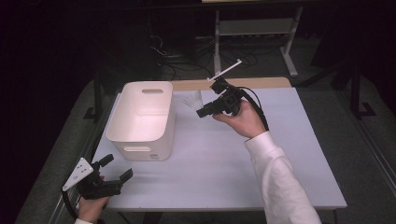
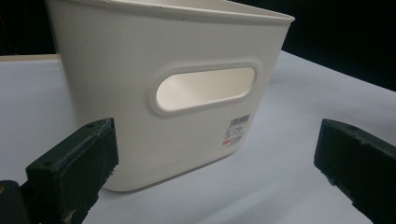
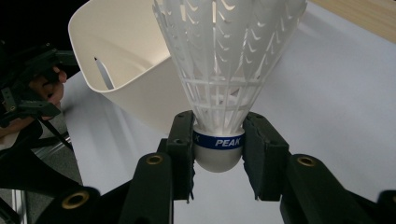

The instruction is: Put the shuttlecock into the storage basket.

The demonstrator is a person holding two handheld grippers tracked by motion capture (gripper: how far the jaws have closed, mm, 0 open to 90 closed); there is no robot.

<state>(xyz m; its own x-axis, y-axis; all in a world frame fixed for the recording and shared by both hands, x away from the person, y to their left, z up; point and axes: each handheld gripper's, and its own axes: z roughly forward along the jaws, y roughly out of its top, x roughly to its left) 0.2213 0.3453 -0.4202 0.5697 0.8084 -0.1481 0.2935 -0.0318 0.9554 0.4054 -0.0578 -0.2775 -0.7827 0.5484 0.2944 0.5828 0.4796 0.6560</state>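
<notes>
Shuttlecock (image 3: 219, 93) top cropped, in right tool (image 3: 218, 154)

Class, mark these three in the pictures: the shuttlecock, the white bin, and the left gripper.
shuttlecock (image 3: 218, 156): right gripper view, on its rounded white base.
white bin (image 1: 142, 150): high view, on the near wall.
left gripper (image 1: 116, 168): high view, midway between its open jaws.

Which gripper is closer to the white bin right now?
Left. The left gripper sits open just before the white bin; the right gripper, off to its side, holds a shuttlecock.
</notes>
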